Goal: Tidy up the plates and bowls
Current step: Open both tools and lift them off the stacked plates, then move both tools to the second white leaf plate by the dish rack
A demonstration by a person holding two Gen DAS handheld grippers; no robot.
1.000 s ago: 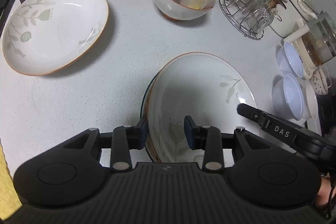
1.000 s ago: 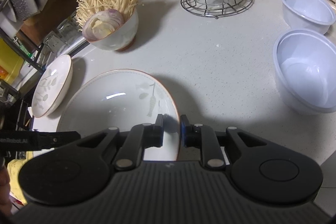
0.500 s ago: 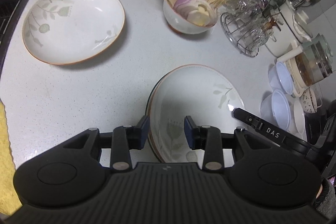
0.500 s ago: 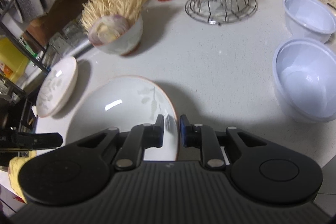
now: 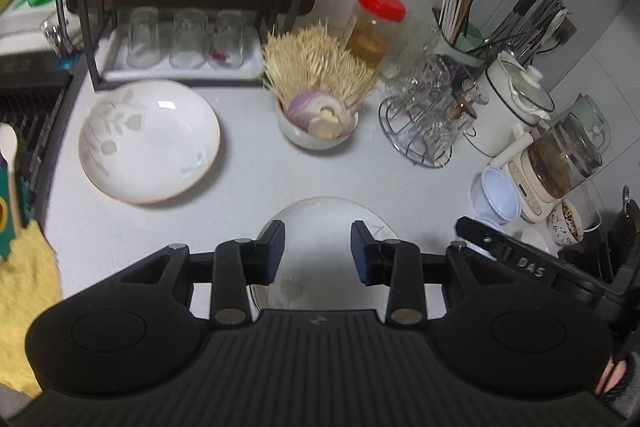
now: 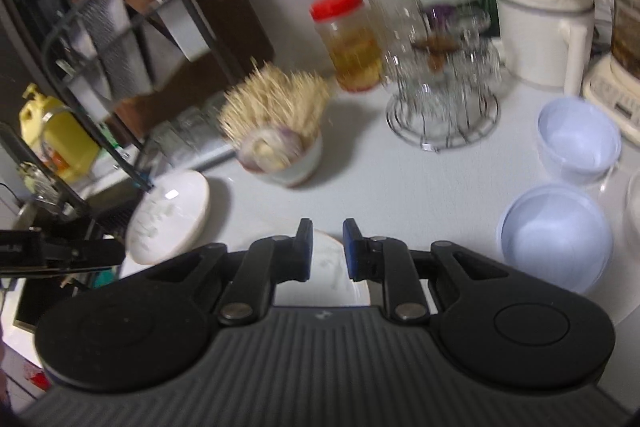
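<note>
ITEM: near plate [image 5: 328, 219], floral, orange rim. LOC: front of bench [image 5: 248, 195], directly under both grippers; seems to lie flat, not carried.

CHANGE, last sec: both grippers have gone up and away from it. The plate and everything else on the bench look smaller in both wrist views, and the rack and back wall have come into frame. Finger gaps are unchanged.

L gripper [image 5: 318, 247]: fingers [image 5: 274, 251] moderately apart, nothing clamped; plate shows through the gap, lower down.
R gripper [image 6: 327, 251]: fingers [image 6: 304, 251] nearly together, only a slit; a strip of plate shows beyond it, apparently no contact. Frame blurred, so not certain.

OTHER STOCK: far plate [image 5: 150, 141], same pattern, well apart at bench rear-left, not yet gathered. Two plastic bowls [image 6: 556, 235] at right, side by side, not nested. Bowl w/ onion & mushrooms [image 5: 316, 131] mid-rear.

MEANING: near plate looks placed and let go, so that step prob. done. Judged next: far plate onto it, or the bowls.
</note>
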